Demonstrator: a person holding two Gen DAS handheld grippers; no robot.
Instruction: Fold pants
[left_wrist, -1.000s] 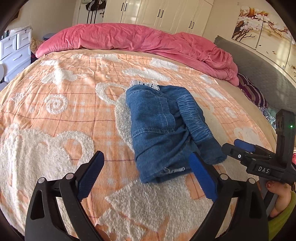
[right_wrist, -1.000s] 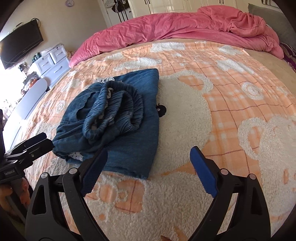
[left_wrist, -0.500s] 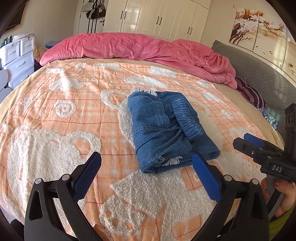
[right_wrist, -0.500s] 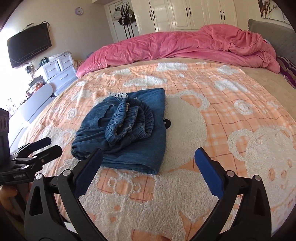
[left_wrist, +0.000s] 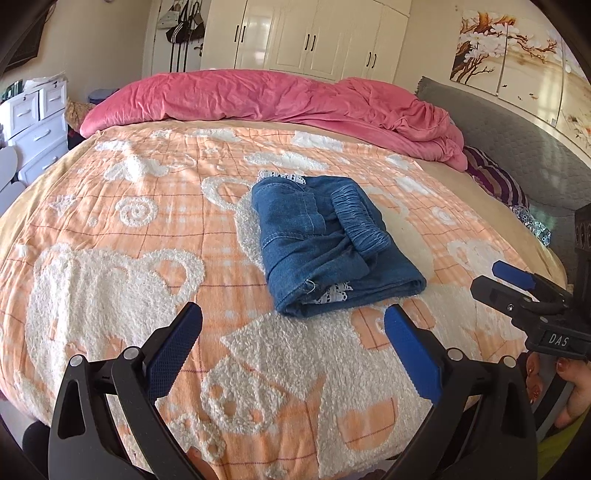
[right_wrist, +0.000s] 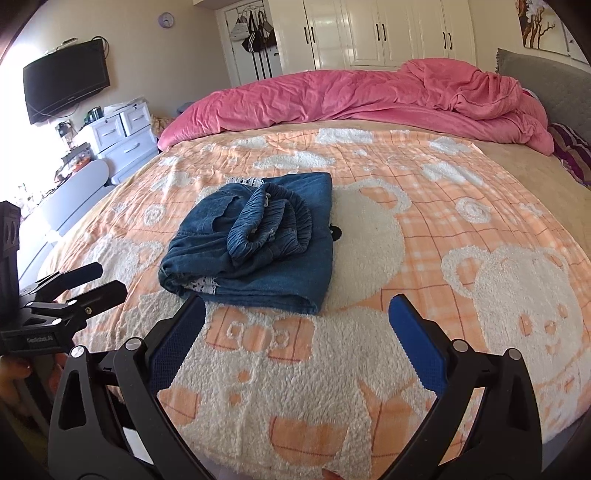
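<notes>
Denim pants (left_wrist: 328, 243) folded, long axis running away from left tongs (left_wrist: 293, 332); right tongs (right_wrist: 297, 325) equally near; both agape, empty.

Both hand-held grippers (left_wrist: 293, 321) (right_wrist: 297, 314) wide open

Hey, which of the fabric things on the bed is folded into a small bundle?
The blue denim pants, folded compactly mid-bed. The pink duvet lies bunched along the far edge; the orange bear blanket is spread flat.
</notes>
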